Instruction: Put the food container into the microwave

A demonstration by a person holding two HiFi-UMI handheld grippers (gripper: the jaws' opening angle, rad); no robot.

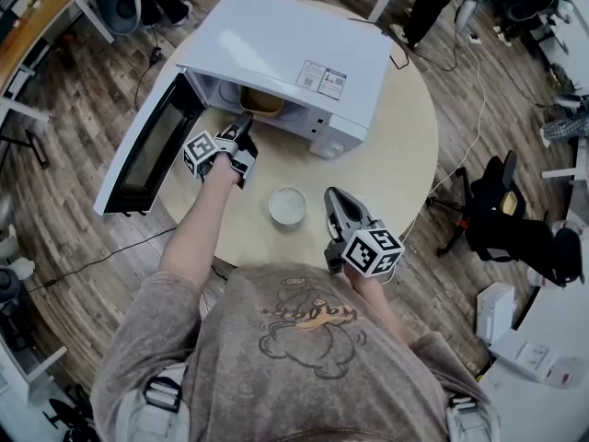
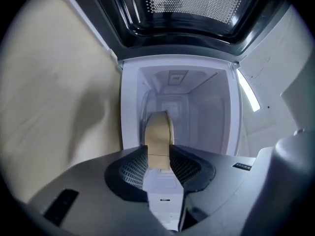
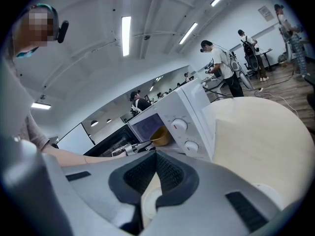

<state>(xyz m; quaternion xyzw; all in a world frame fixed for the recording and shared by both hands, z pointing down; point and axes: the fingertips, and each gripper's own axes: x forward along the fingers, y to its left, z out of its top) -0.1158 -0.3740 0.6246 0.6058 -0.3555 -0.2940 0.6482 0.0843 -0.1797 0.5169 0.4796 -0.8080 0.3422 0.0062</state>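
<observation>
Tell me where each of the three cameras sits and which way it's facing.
Head view: on the person's head, looking steeply down at the round table and open microwave; shows the shirt, left forearm, left gripper and right gripper.
Left gripper view: on the left gripper, looking straight into the microwave; its jaws grip the food container.
Right gripper view: on the right gripper, looking across the table at the microwave's front; its jaws are together, empty.
Shared: head and right gripper views both show the left gripper holding the food container at the microwave's opening.

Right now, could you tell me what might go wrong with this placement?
The left gripper pinches only the rim of the food container just inside the microwave, so it could tilt or slip on release. The open door hangs beside the left forearm; a backward pull might knock it.
</observation>
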